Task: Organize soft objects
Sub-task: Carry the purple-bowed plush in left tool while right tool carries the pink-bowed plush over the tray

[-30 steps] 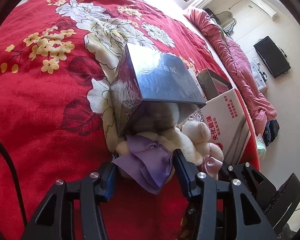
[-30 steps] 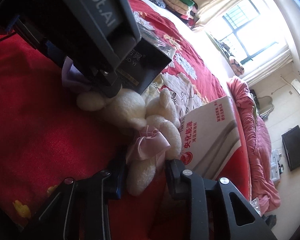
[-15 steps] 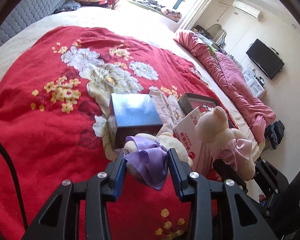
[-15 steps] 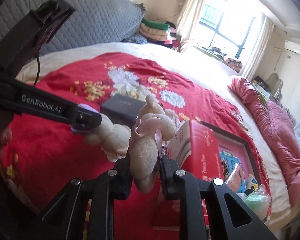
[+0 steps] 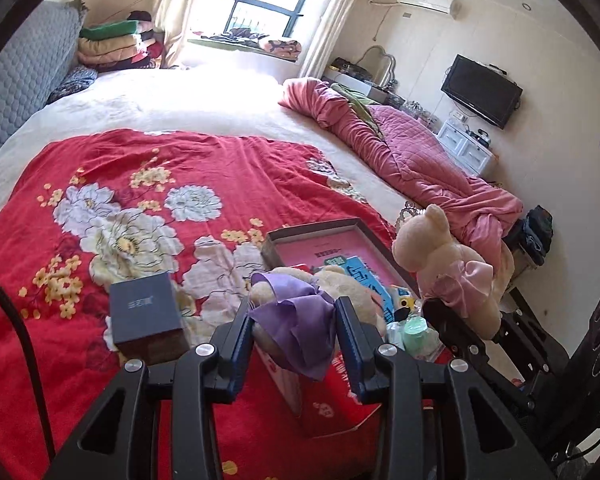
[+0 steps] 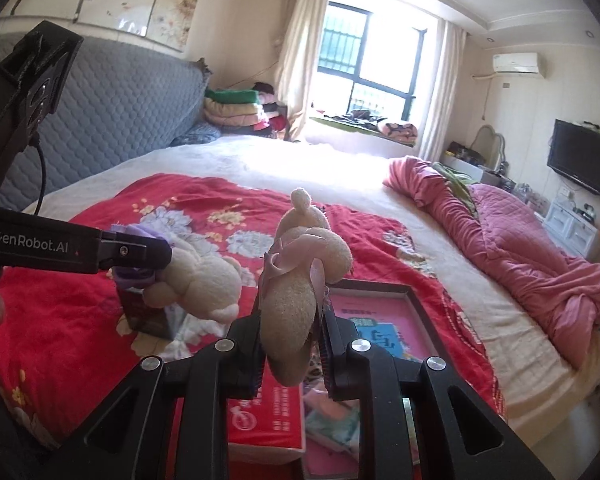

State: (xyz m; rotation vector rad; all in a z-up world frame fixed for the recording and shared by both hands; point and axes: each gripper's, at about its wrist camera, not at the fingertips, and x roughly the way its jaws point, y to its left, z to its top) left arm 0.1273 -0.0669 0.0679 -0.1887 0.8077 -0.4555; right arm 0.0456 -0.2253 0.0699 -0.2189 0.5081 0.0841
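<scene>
Cream bears (image 5: 352, 292) apparently in tongs (image 5: 294, 330)

2 wrist fisheyes, both overlooking bed (image 5: 228, 168) toward window (image 6: 364, 64)

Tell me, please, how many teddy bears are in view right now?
2: the purple-bowed bear is clamped in the left gripper; the pink-bowed bear is clamped in the right gripper. More may be hidden.

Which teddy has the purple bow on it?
The cream plush teddy bear held in the left gripper wears the purple ribbon bow. The other cream plush teddy, in the right gripper, wears a pink bow.
</scene>
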